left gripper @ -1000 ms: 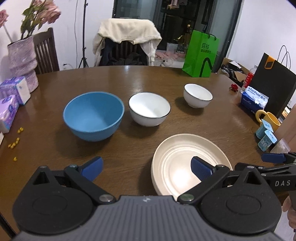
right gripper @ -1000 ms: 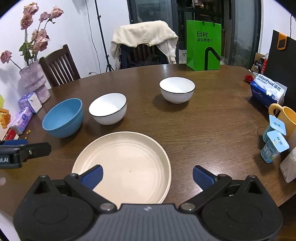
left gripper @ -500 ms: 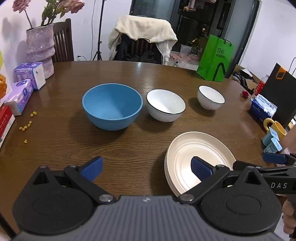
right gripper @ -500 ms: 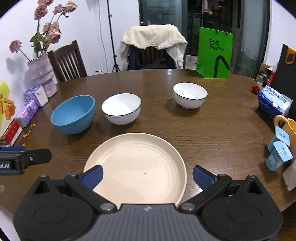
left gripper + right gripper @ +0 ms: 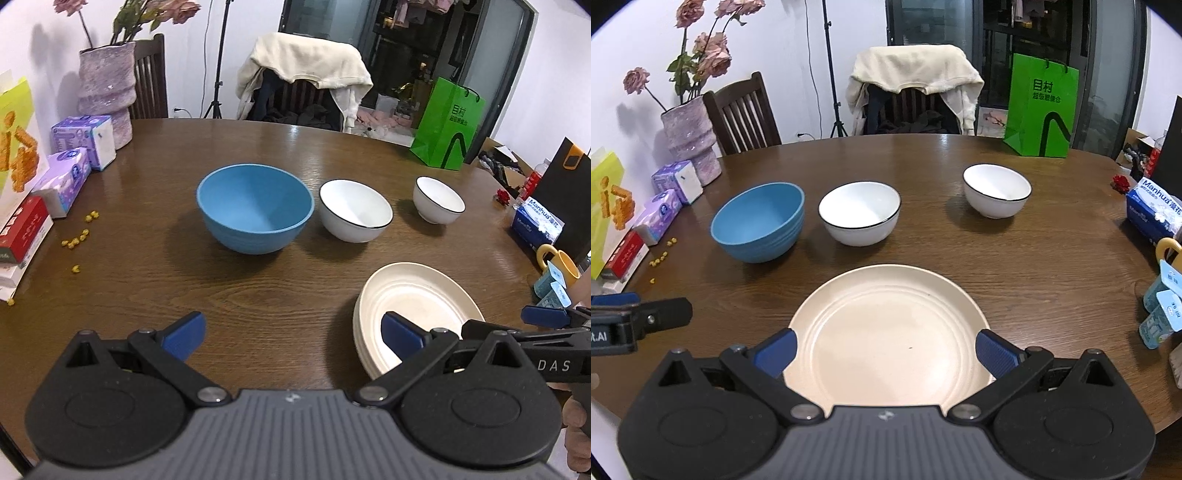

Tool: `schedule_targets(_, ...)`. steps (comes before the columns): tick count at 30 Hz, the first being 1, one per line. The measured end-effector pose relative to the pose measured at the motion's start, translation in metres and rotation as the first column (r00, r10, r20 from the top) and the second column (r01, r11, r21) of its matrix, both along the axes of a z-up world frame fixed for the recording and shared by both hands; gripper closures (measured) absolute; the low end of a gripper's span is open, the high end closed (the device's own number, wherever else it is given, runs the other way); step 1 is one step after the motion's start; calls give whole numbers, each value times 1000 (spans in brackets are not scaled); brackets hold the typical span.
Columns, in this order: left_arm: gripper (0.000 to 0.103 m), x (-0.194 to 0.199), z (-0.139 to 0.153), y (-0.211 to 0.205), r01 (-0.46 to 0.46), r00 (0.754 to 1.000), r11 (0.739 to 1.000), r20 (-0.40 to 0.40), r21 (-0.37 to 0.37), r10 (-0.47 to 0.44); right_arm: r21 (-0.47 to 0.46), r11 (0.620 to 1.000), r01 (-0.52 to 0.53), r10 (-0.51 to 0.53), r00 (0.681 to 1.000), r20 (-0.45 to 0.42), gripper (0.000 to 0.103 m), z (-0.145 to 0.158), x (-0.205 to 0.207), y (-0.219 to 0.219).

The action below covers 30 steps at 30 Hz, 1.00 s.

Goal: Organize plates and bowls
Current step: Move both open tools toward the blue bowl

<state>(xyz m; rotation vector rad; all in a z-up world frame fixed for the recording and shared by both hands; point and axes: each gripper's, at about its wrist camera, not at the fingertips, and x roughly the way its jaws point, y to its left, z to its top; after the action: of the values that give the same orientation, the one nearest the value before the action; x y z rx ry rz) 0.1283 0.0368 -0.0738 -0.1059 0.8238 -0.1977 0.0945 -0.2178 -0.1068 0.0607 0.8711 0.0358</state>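
1. Boxes of tissues (image 5: 79, 153) and a purple vase (image 5: 107, 88) are sitting along the left edge of the round wooden table (image 5: 155, 280), with small yellow bits (image 5: 75, 242) lying scattered just inside them.
2. The left gripper (image 5: 291, 332) is hovering over the near edge of the table, its blue-tipped fingers (image 5: 184, 332) standing wide apart and gripping nothing.
3. The blue bowl (image 5: 255, 214) is sitting upright left of the table's centre, just beside the larger white bowl (image 5: 354, 210) with a dark rim; whether the two are touching cannot be told.
4. The cream plate (image 5: 886, 332) is lying flat near the near edge, in front of the larger white bowl and apart from it; in the left wrist view its rim is showing layered lines, as of stacked plates.
5. The right gripper (image 5: 886, 350) is hanging over the plate's near part, its fingers (image 5: 995, 352) spread wide near the plate's left and right rims and not clamping it.
6. The smaller white bowl (image 5: 997, 190) is standing alone toward the far right, well apart from the others.
7. A green bag (image 5: 1039, 107) is standing at the far edge; a blue tissue pack (image 5: 1152, 210), a yellow mug (image 5: 559, 260) and small blue cartons (image 5: 1161, 314) are crowding the right edge.
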Motion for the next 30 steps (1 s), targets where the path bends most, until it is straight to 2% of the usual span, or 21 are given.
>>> schedule_targets(8, 0, -21, 5, 30, -24, 1000, 1000, 8, 0, 24, -2, 1000, 5, -5, 1000, -13, 0, 1, -10, 21)
schedule_targets(14, 0, -38, 15, 62, -34, 999, 999, -4, 42, 34, 56, 997, 53, -51, 998, -30, 0, 7, -23, 39)
schedule_targets(18, 0, -46, 25, 76, -49, 999, 997, 26, 65, 47, 76, 996, 52, -52, 999, -7, 0, 17, -30, 52)
schedule_targets(25, 0, -31, 42, 82, -69, 995, 996, 77, 55, 65, 75, 997, 13, -15, 999, 33, 0, 36, -4, 65)
schedule_targets(30, 0, -14, 51, 83, -89, 993, 996, 85, 30, 86, 43, 999, -13, 11, 998, 55, 0, 49, 16, 67)
